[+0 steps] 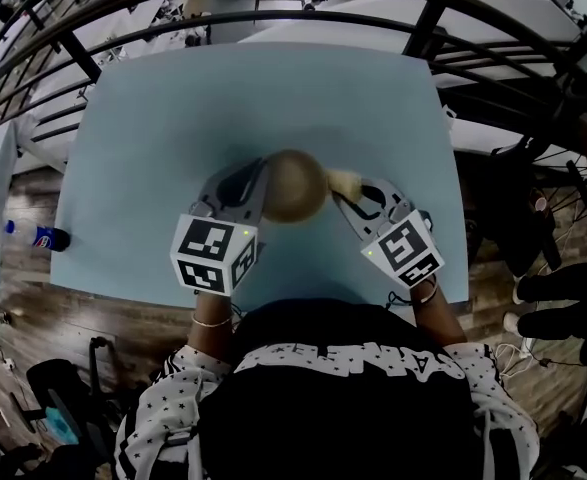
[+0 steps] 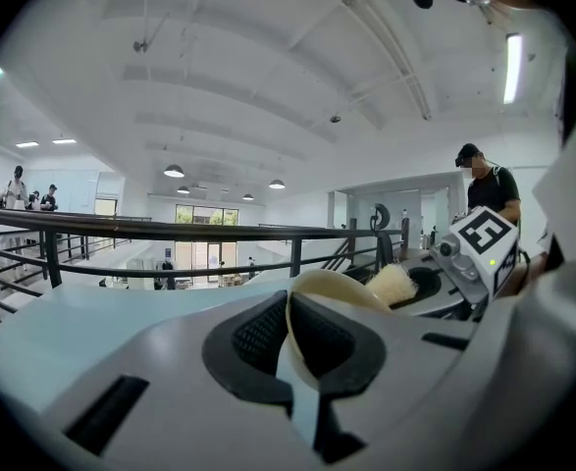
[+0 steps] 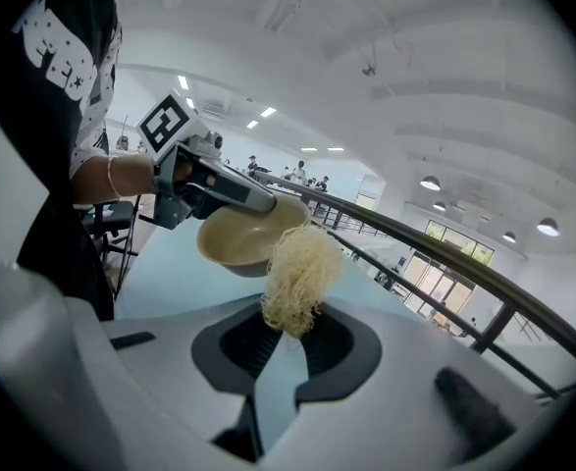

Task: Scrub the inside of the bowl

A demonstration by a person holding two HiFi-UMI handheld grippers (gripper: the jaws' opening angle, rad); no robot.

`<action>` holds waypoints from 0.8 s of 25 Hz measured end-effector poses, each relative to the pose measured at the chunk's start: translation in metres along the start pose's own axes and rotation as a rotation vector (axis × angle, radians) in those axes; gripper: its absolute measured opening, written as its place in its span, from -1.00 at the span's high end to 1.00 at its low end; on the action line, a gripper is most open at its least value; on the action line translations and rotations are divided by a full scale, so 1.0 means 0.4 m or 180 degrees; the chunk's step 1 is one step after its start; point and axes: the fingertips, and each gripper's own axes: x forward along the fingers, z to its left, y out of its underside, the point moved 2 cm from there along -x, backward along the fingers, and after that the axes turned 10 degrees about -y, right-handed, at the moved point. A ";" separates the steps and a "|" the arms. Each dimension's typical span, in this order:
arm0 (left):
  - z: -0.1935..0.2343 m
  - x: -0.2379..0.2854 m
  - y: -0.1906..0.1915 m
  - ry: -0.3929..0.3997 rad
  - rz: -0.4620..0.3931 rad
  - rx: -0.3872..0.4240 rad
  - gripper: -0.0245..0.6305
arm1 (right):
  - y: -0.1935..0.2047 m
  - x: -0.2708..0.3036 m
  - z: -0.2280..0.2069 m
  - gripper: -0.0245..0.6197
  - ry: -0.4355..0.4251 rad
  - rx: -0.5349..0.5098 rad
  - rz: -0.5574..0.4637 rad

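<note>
The left gripper [image 1: 261,180] is closed nearly all the way, its jaws pinching the rim of the tan bowl [image 1: 295,185] from the bowl's 9 o'clock in the head view. The bowl is held over the middle of the light-blue table [image 1: 173,118], its opening tipped toward the right gripper [image 1: 347,196]. That gripper's jaws clamp a pale fibrous scrubber [image 3: 299,278], whose tuft meets the bowl's rim at about 3 o'clock.
</note>
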 end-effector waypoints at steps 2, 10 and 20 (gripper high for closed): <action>-0.010 0.000 -0.003 0.0028 -0.0002 -0.0016 0.86 | -0.013 -0.006 -0.023 0.75 0.0078 -0.0008 -0.0033; 0.001 -0.002 -0.008 -0.0035 -0.0042 -0.0094 0.85 | -0.039 0.022 -0.013 0.75 0.0040 -0.0154 -0.0038; 0.034 -0.002 -0.002 -0.0219 -0.0040 -0.0209 0.85 | -0.033 0.051 0.030 0.75 -0.0085 0.0175 -0.0156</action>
